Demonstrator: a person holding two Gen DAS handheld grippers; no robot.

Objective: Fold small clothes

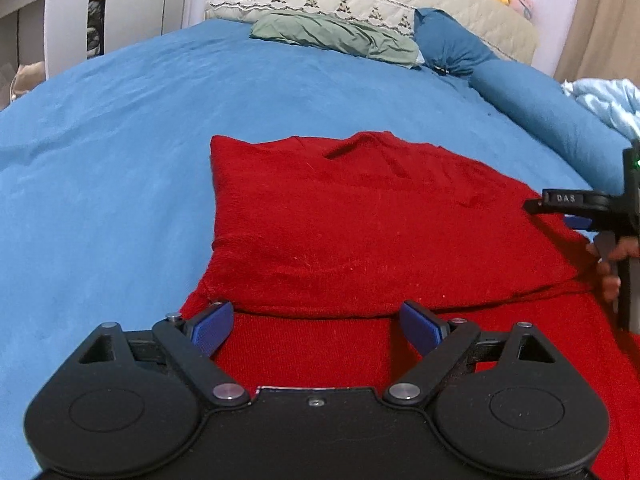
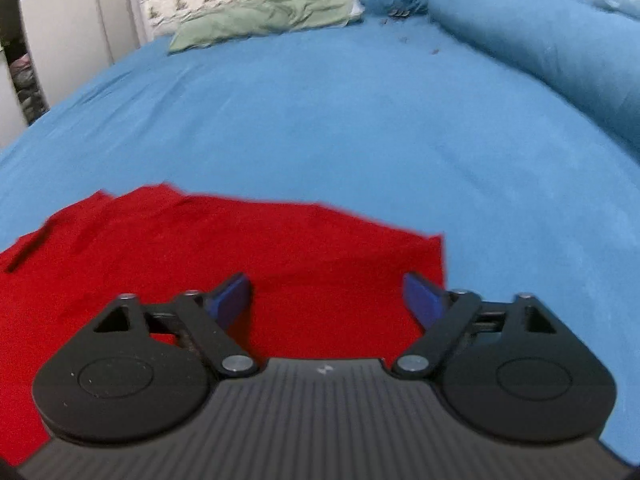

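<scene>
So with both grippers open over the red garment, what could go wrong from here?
The folded flap of the red garment lies loose and uneven, so it may slip open. The left gripper could pinch only one layer at the fold edge. The right gripper sits near the garment's corner and might catch the blue bedsheet too.

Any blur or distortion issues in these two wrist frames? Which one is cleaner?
Left wrist view: sharp; the knit of the red garment and the left tool are crisp, with strong fisheye bowing of the blue bedsheet. Right wrist view: motion-blurred; the garment's edges smear and the green pillow looks soft, though the right tool stays fairly sharp. Lighting is even, with no glare. Left is cleaner.
</scene>
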